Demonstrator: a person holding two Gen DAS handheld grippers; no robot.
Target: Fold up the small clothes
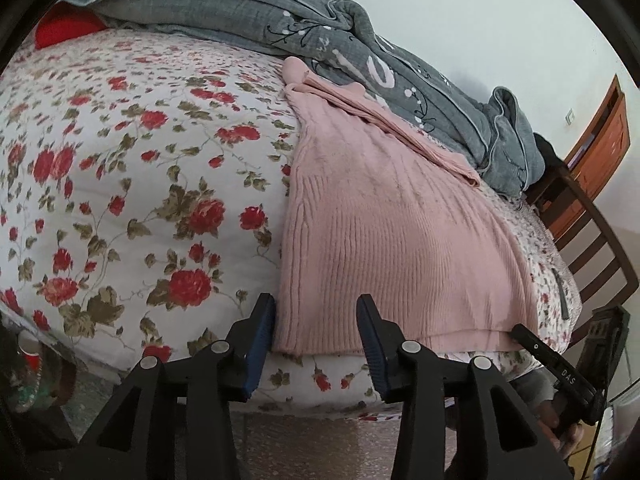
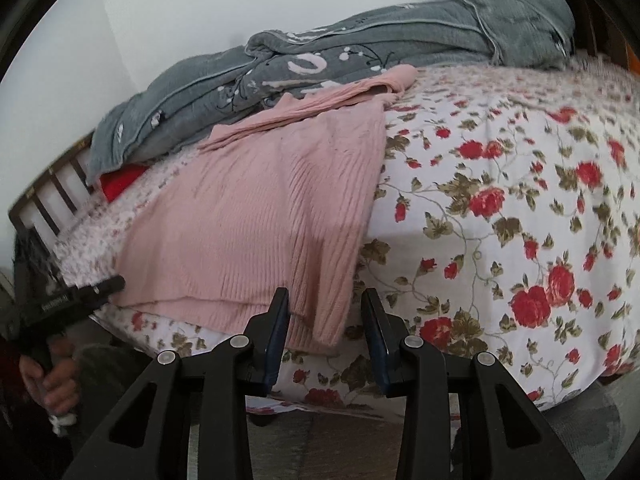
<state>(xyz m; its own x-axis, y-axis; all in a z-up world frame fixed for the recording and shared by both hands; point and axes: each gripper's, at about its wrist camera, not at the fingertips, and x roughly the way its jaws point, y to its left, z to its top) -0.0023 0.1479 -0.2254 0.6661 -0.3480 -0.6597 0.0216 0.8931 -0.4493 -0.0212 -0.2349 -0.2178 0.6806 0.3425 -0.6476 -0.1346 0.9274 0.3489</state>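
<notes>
A pink ribbed knit garment (image 1: 384, 232) lies flat on the flowered bed cover, its hem at the bed's near edge; it also shows in the right wrist view (image 2: 256, 232). A thinner pink piece (image 1: 384, 120) lies across its far end. My left gripper (image 1: 316, 308) is open, its jaws astride the hem's left corner, not closed on it. My right gripper (image 2: 324, 300) is open, with the hem's right corner between its jaws. Each gripper shows at the edge of the other's view: the right one (image 1: 552, 364) and the left one (image 2: 76, 300).
The bed cover (image 1: 140, 184) is white with red roses. A rumpled grey quilt (image 1: 320, 40) lies along the far side by the wall. A red item (image 1: 64, 28) sits under it. A wooden chair (image 1: 588, 240) and door stand beside the bed.
</notes>
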